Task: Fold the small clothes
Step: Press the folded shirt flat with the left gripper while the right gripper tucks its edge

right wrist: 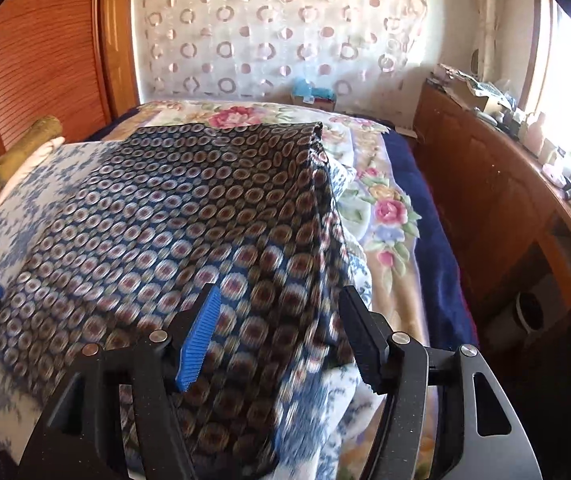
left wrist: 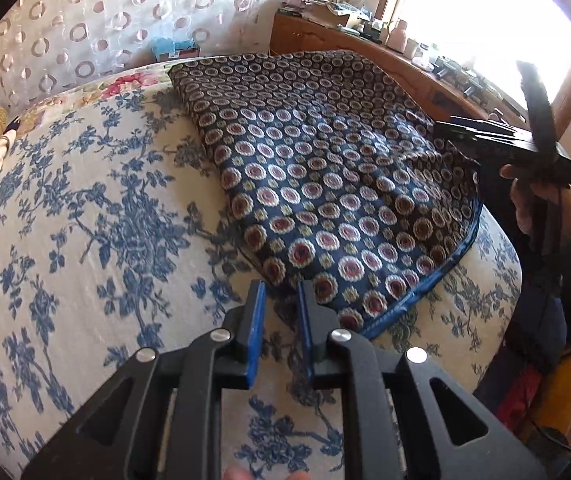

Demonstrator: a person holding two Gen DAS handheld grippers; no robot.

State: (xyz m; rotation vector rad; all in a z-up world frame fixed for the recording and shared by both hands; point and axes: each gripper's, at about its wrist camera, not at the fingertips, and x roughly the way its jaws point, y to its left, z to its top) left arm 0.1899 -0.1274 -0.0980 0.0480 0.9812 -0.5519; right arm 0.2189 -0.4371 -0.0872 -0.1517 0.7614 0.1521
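Fold in progress on the bed. The patterned garment [left wrist: 325, 184], dark blue with ringed medallions, lies spread on the blue-and-white floral bedspread [left wrist: 97, 216], doubled over with one bound edge curving along its near side; a rose-printed quilt [right wrist: 389, 208] lies beyond it, and a wooden cabinet [right wrist: 485, 184] stands to the side under the window. We see the left gripper [left wrist: 281, 300] poised at the garment's near corner, its blue pads a narrow gap apart; the corner lies just ahead of the tips, and nothing is visibly pinched between them. The right gripper [right wrist: 281, 320] hovers above the cloth with its jaws spread wide and empty; the fabric passes beneath them, not within them. In the left wrist view the same tool appears at the right, held in a hand [left wrist: 533, 200] over the garment's far edge.

Hazards, as we judge them: with neither tool holding the cloth, the upper layer may slide or spring back on the soft bedspread; a narrow pinch at the corner may catch only the top ply, or gather the bedspread with it; a pull from one side alone would skew the fold; the blur in the right view suggests haste, which would misplace the next grasp.
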